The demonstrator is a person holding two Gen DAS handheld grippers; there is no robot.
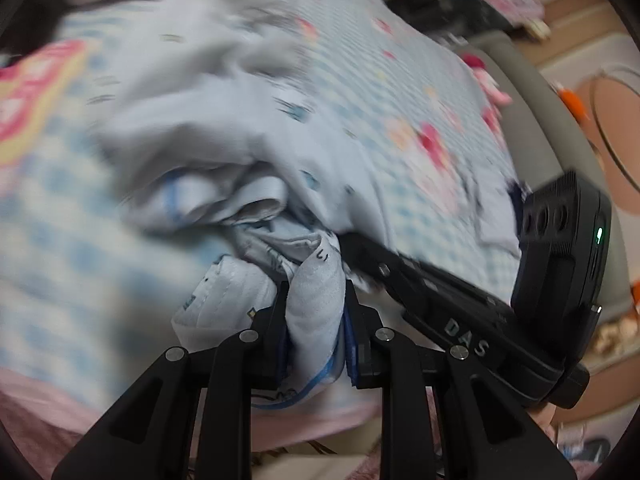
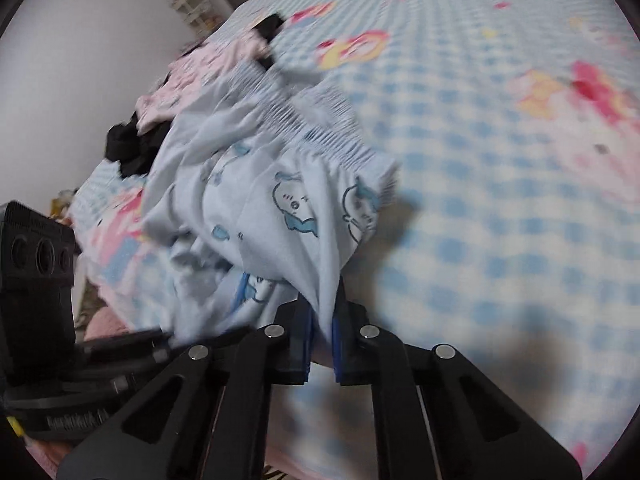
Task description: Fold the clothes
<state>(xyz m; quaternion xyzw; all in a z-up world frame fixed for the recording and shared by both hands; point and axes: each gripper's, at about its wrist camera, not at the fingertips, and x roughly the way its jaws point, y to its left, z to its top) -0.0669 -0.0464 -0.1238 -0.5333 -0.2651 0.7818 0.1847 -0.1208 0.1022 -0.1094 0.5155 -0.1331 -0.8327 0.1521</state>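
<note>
The left gripper (image 1: 314, 300) is clamping a thick bunched fold of the pale blue garment (image 1: 224, 120), its jaws standing narrow with the cloth filling the gap between them and a blue-piped edge hanging below the pads. The right gripper (image 2: 322, 316) is pinching a thinner edge of the same pale blue garment (image 2: 272, 200), jaws nearly together around the cloth. The garment is lying on the blue-and-white checked bedspread (image 2: 500, 220), partly lifted at the near end where both grippers are holding it. In the right wrist view a gathered, ribbed waistband (image 2: 320, 128) is running across the far end of the garment, so its long axis is stretching from the grippers away toward that band, up and slightly left in the frame; cartoon prints in darker blue are showing on the cloth between. In the left wrist view the garment is spreading away up and to the left, rumpled and blurred, and its far end cannot be made out. The right gripper's body (image 1: 460, 300) is reaching in from the right, close beside the left one. Beyond the garment, pink clothing (image 2: 192, 76) and a black item (image 2: 132, 152) are lying on the bed.
</note>
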